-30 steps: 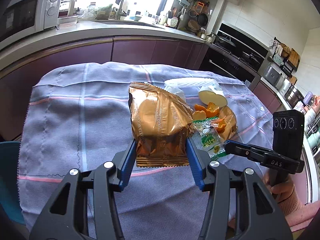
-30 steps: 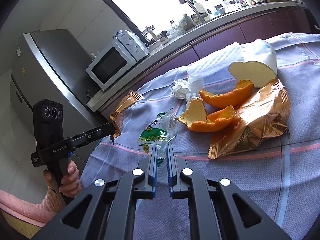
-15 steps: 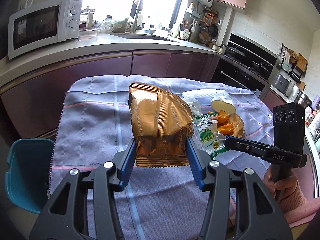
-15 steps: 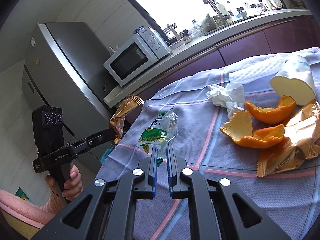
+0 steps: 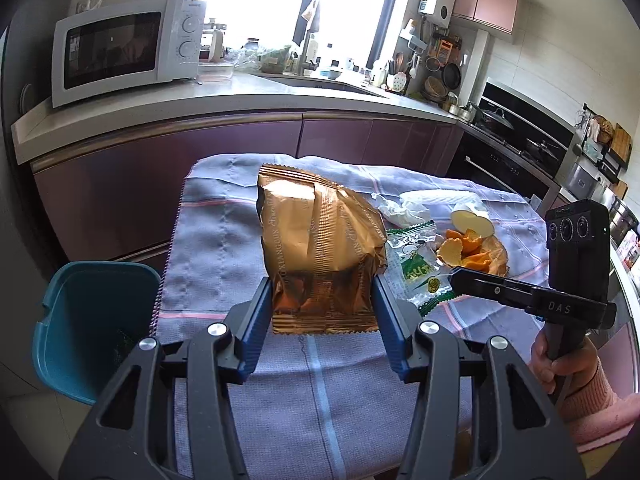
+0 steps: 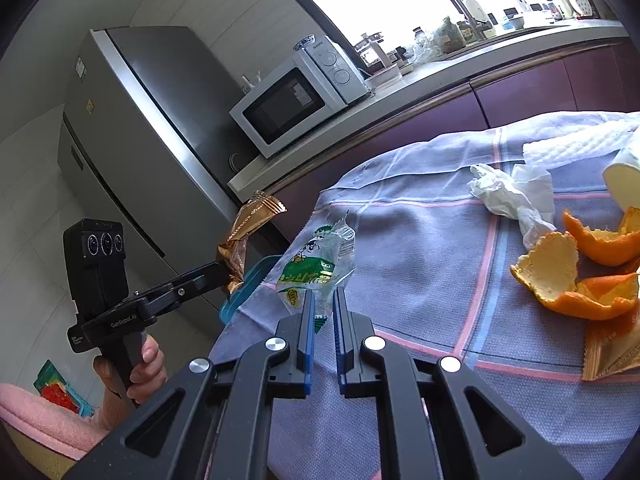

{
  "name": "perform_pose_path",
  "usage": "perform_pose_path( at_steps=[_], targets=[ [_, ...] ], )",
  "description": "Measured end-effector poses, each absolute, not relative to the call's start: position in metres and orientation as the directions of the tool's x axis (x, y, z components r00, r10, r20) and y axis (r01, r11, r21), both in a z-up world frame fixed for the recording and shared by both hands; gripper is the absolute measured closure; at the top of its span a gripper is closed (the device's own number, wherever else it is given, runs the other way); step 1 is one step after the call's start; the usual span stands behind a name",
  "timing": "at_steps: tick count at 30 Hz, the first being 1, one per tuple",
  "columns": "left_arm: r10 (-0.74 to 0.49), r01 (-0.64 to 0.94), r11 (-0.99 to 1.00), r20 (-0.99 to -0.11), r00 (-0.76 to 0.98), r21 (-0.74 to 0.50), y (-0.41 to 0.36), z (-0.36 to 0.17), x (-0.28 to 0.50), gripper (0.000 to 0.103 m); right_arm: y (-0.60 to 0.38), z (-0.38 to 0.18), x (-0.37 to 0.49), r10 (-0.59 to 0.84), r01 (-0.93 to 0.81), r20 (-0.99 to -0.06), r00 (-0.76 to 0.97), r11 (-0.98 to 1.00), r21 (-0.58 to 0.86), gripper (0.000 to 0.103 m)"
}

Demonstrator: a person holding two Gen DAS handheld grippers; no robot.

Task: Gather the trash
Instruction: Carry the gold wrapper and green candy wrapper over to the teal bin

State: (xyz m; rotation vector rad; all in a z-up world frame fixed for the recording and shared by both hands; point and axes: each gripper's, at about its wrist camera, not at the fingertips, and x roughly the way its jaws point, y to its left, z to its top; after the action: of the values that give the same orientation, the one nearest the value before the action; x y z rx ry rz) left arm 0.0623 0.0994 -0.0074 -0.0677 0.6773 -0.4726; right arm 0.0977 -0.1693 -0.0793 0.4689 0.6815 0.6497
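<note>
My left gripper (image 5: 323, 292) is shut on a crumpled gold snack bag (image 5: 320, 248) and holds it above the left part of the cloth-covered table (image 5: 224, 240). The bag also shows in the right wrist view (image 6: 248, 236). My right gripper (image 6: 323, 300) is shut on a clear and green candy wrapper (image 6: 316, 268), lifted over the table's left edge. It shows in the left wrist view too (image 5: 416, 272). A teal trash bin (image 5: 88, 320) stands on the floor left of the table.
Orange peels (image 6: 576, 272), a crumpled tissue (image 6: 508, 196), a second gold wrapper (image 6: 612, 348) and a white cup (image 6: 624, 184) lie on the cloth. A microwave (image 5: 120, 52) sits on the counter behind. A fridge (image 6: 132, 152) stands at the left.
Both grippers have carried their wrappers leftward, toward the table's left edge. The teal bin has come into view at the left. Both grips are unchanged.
</note>
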Motion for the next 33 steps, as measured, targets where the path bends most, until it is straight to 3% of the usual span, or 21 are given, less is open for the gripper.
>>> perform_pose_path(
  at_steps=[33],
  targets=[
    [-0.275, 0.174, 0.959, -0.586, 0.762, -0.223, 0.208, -0.01, 0.051, 0.053, -0.056, -0.067, 0.149, 0.785, -0.532, -0.451, 0.424, 0.619, 0.577, 0.095]
  ],
)
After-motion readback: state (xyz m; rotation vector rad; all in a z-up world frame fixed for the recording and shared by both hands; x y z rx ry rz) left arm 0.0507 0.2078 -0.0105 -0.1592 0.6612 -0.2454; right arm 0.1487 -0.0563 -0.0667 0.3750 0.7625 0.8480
